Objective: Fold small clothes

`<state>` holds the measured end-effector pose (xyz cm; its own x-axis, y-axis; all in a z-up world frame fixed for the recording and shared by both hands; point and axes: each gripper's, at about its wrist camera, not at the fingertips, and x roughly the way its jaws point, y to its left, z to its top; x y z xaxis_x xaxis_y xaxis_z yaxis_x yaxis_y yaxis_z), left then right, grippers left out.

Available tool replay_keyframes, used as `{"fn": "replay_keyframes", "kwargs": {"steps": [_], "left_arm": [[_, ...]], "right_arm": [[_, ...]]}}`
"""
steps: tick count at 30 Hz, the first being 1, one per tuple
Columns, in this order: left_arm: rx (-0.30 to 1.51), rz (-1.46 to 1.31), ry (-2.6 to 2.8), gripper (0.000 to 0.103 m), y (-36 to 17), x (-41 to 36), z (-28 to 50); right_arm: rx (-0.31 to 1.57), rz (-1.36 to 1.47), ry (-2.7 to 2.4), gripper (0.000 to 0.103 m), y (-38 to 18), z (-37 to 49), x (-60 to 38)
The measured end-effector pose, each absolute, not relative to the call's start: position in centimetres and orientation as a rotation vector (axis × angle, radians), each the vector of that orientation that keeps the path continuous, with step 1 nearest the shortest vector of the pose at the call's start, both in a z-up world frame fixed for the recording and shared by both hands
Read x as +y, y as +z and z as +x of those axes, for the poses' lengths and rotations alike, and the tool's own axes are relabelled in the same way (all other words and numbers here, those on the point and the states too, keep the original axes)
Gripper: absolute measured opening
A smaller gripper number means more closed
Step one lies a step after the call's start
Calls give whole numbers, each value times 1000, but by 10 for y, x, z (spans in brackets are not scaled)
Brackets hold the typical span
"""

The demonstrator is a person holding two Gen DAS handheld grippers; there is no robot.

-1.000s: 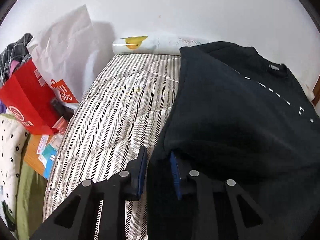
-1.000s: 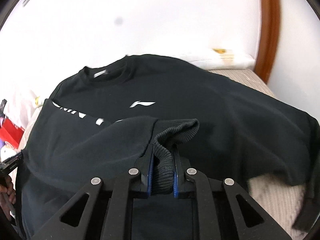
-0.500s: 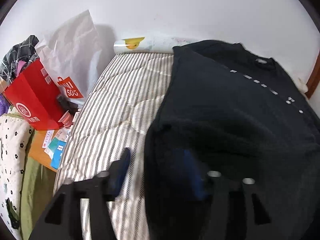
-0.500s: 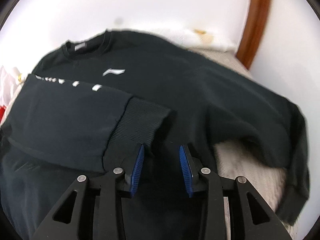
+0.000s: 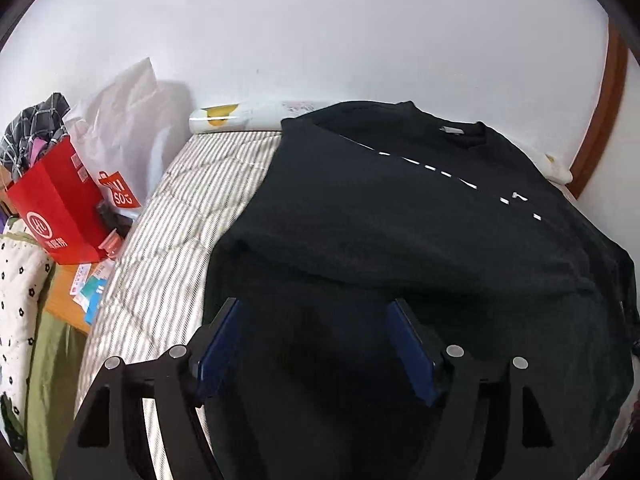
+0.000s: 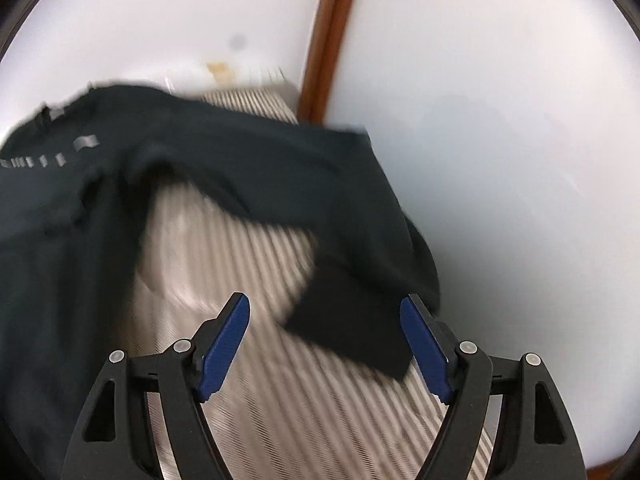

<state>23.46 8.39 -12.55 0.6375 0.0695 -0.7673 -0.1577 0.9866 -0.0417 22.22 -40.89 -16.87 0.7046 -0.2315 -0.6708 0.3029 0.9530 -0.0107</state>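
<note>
A black sweatshirt [image 5: 400,240] with small white lettering lies spread on the striped mattress [image 5: 192,216], one sleeve folded across its chest. My left gripper [image 5: 316,312] hovers over the sweatshirt's lower left part; its jaws are opening and grip nothing. In the blurred right wrist view the other sleeve [image 6: 320,200] stretches out toward the mattress's right edge, its cuff [image 6: 360,336] lying just ahead of my right gripper [image 6: 326,312]. The right jaws are opening wide, with the cuff's end between the blue pads [image 6: 420,340] but not pressed.
A red paper bag [image 5: 56,216], a white plastic bag [image 5: 120,128] and a pile of clothes stand left of the mattress. A rolled sheet [image 5: 248,116] lies along the white wall at the head end. A brown wooden frame [image 6: 324,40] rises at the right.
Both grippers let go of the sweatshirt and opened. The folded sleeve now lies flat across the chest. The right gripper swung right and down toward the other sleeve's cuff; the left drew back.
</note>
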Motion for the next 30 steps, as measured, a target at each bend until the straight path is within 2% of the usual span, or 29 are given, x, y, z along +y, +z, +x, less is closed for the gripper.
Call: {"fn": "replay_keyframes", "kwargs": {"steps": [13,15,16,17,20,25,30], "left_arm": [[869,-169,165,72,-119,54,216],[887,-188,154,72,-121,51,215],[894,-187,150,72,-122,49,215],[899,-184,149,72,-122,48,214],[898,-178,159,72,-121,47,212],[898,-169,167,72,-116,57,207],[891,-183,164,72,-115,83,196]], "right_arm": [[726,225,-251,76,-187,250,-428],[716,236,-271,59,-187,248,-433],[712,249,-278,56,-189,248,-436],[709,258,-286,48,-189,247,-440],[704,246,-309,16,-189,246,-444],[698,312,-277,12,-178,238,-456],[608,366,-234,11,-127,219,-448]]}}
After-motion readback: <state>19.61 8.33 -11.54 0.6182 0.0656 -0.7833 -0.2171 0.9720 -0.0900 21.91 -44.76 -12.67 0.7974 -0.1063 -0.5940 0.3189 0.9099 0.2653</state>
